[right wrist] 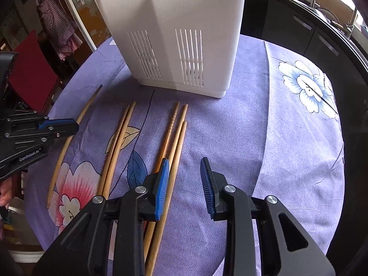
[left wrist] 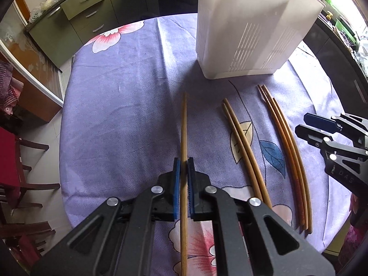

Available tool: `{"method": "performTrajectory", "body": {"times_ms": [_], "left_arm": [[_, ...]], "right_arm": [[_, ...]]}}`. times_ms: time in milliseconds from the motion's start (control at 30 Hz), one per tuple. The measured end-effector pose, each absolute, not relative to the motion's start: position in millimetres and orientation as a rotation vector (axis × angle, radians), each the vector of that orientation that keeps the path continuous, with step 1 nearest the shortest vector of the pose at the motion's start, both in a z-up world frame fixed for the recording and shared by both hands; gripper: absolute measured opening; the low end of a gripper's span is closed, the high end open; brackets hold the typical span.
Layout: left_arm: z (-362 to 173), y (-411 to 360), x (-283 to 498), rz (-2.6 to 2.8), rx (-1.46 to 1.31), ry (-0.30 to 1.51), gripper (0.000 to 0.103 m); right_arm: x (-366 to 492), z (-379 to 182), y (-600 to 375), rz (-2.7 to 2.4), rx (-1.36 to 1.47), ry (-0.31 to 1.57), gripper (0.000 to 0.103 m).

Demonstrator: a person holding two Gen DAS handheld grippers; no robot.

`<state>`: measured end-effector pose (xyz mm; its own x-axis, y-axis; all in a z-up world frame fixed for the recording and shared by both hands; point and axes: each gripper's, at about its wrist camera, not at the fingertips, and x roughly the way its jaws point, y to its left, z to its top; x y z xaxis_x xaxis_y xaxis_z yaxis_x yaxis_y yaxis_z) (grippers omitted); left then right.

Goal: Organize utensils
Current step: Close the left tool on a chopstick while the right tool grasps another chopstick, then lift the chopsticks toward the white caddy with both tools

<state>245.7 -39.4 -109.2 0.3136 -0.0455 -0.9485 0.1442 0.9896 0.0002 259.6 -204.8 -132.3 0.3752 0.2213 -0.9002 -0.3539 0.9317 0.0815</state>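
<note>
1. Wooden single chopstick (left wrist: 183, 138) lies on the lilac floral-clothed worktop (left wrist: 119, 119), pinched by the left claw (left wrist: 183, 172).
2. Right claw (right wrist: 185, 179) is spread, empty, beside three loose chopsticks (right wrist: 177, 138).
3. White slotted plastic utensil holder (right wrist: 179, 46) stands upright behind.

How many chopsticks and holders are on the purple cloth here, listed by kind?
Chopsticks: 6, namely 1 single chopstick in the left claw, a pair, and a group of three.
White slotted holder: 1
Total: 7
</note>
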Motion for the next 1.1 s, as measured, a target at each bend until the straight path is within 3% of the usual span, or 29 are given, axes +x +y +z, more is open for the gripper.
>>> {"method": "performTrajectory", "body": {"times_ms": [1100], "left_arm": [[-108,-33,237,-0.129,0.087,1.244,0.006]], "right_arm": [[268,-154,-178,0.321,-0.21,1.179,0.025]]}}
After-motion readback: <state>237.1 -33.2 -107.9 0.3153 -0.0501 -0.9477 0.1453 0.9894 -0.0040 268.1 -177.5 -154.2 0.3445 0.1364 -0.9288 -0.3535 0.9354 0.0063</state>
